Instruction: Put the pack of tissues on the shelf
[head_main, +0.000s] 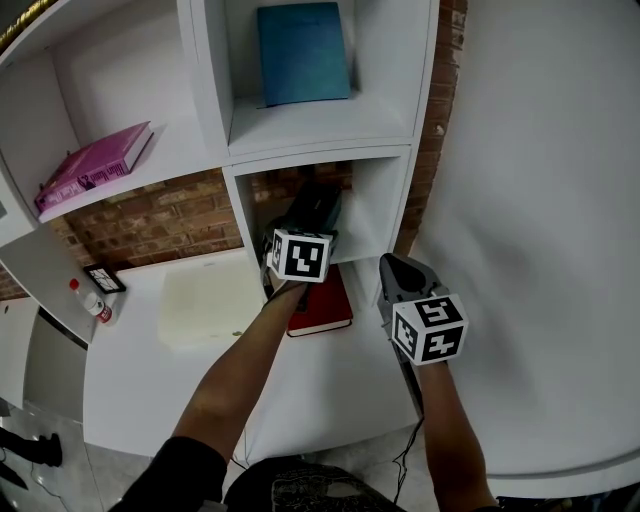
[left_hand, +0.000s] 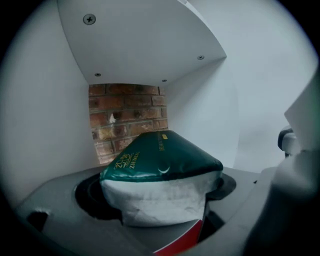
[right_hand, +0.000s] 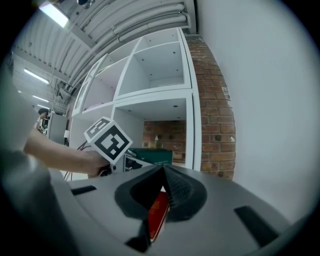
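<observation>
The left hand-held gripper (head_main: 306, 226) pinches the green-and-white pack of tissues (left_hand: 161, 172), holding it inside an open compartment of the shelf (head_main: 320, 128), directly above the red book (head_main: 322, 306). The right hand-held gripper (head_main: 396, 272), jaws pressed together on nothing, hangs just right of that book, outside the compartment.

The pack of tissues (left_hand: 161, 167) is dark green with gold lettering on top, white beneath. The grey left gripper (left_hand: 159, 199) and right gripper (right_hand: 164, 181) bear black-and-white square-patterned cubes. In the white shelf (head_main: 318, 132), a blue book (head_main: 303, 52) lies at 12 o'clock, a pink book (head_main: 95, 165) at 10 and a red book (head_main: 322, 308) centrally. The brick wall (head_main: 150, 225) is red-brown.
</observation>
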